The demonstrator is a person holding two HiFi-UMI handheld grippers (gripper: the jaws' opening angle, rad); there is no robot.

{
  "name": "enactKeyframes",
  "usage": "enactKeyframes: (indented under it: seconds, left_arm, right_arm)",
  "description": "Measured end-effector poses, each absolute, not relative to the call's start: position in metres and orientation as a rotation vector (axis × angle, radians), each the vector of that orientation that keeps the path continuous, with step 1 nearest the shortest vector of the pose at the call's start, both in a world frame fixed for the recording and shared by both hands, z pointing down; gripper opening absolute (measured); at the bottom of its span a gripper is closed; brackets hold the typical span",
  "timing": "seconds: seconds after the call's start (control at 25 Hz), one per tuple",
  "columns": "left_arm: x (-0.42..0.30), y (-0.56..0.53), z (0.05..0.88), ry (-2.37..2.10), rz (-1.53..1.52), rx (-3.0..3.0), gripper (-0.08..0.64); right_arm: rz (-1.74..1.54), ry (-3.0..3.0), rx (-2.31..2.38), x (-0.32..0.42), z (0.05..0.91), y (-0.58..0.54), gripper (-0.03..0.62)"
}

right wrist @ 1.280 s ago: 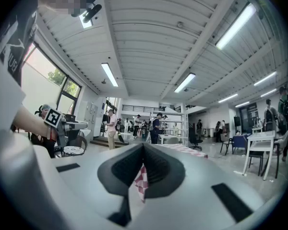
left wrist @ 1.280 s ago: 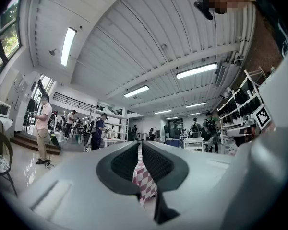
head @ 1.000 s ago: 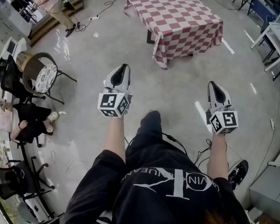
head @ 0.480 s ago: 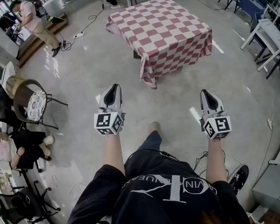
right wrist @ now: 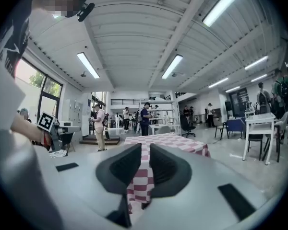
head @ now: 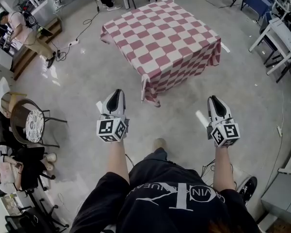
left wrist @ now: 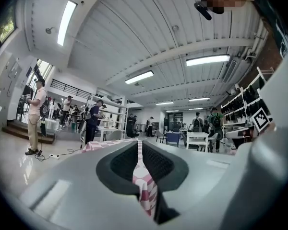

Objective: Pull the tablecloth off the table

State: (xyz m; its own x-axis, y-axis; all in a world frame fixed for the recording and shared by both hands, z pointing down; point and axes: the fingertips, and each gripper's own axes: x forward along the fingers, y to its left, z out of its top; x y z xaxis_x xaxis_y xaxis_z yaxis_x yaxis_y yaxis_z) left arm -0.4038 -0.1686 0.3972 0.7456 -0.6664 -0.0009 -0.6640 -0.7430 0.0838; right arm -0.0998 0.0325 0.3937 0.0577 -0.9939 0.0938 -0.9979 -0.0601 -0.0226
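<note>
A table covered by a red-and-white checked tablecloth point(head: 160, 35) stands ahead on the grey floor; one cloth corner hangs low toward me. Both grippers are held out in the air, well short of it. My left gripper point(head: 117, 93) points at the near left corner, its jaws shut with nothing in them. To the right, my right gripper point(head: 213, 101) is likewise shut and empty. In the left gripper view the tablecloth point(left wrist: 145, 188) shows far off through the slit of the left gripper point(left wrist: 139, 150). In the right gripper view the right gripper point(right wrist: 144, 153) frames the tablecloth point(right wrist: 175, 140).
A person point(head: 20, 29) stands at the upper left by a low platform, with cables point(head: 80, 30) on the floor. A round-seated chair point(head: 28, 123) and a seated person point(head: 19, 161) are at left. White desks point(head: 280, 35) stand at right.
The table has come nearer and lower in the head view as I walk toward it. Both grippers stay shut and level in front of me.
</note>
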Motion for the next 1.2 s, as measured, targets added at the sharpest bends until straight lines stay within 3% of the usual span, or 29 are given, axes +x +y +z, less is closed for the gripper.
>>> enactKeyframes:
  seconds: [0.08, 0.16, 0.36, 0.72, 1.2]
  left_arm:
    - [-0.397, -0.184, 0.409, -1.076, -0.032, 2.875, 0.012]
    - [-0.390, -0.201, 0.416, -1.069, -0.018, 2.887, 0.012]
    - [-0.377, -0.239, 0.424, -1.066, -0.011, 2.875, 0.014]
    - [-0.342, -0.273, 0.453, -1.054, 0.069, 2.836, 0.015]
    - [-0.251, -0.348, 0.453, -1.240, 0.042, 2.717, 0.064]
  right_arm:
    - [0.156, -2.123, 2.256, -0.093, 0.408, 0.017, 0.025]
    - [0.189, -2.134, 2.254, -0.086, 0.417, -0.001, 0.166]
    - [0.218, -2.160, 2.248, -0.073, 0.425, -0.045, 0.227]
    - [0.298, -2.192, 2.153, -0.044, 0.456, -0.096, 0.256]
    - [0.322, -2.335, 1.950, 0.064, 0.455, -0.226, 0.262]
